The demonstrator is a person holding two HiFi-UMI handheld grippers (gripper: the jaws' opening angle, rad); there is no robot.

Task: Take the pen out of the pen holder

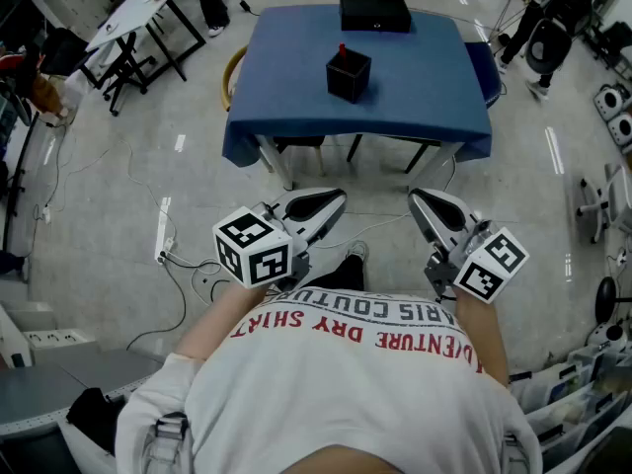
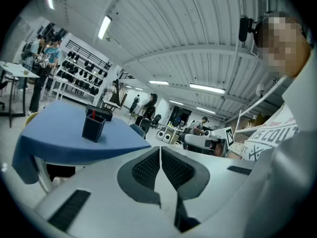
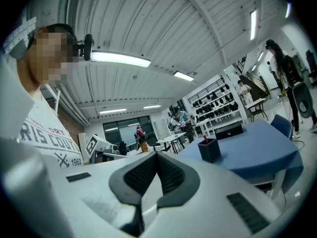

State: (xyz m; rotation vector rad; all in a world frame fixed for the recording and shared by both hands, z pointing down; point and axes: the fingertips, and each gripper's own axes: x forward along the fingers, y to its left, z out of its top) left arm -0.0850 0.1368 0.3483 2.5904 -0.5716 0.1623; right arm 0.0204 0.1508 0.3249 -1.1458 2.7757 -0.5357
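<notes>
Blue-clothed worktop (image 1: 415,92): ahead of both tongs and well apart from them; carries the pen holder and a black box.
Pen holder (image 1: 349,75): black, square, upright near the middle of the cloth; touched by neither tongs.
Pen (image 1: 343,49): red-topped, standing inside the pen holder, top showing above the rim.
Black box (image 1: 375,14): flat, at the far edge of the worktop, behind the pen holder and apart from it.
Left tongs (image 1: 334,200): closed, ribbed pads pressed together with nothing between; held low in front of the person's body, aimed towards the worktop.
Right tongs (image 1: 419,198): closed likewise, pads meeting at the tips, empty; beside the other pair, with a gap between the two.
Shirt (image 1: 355,383): white with red and dark lettering, across the bottom of the head view.
Floor (image 1: 128,196): pale and glossy; cables (image 1: 183,294) trailing at the left.
Background: further tables, wall racks and standing people, seen in both gripper views.
</notes>
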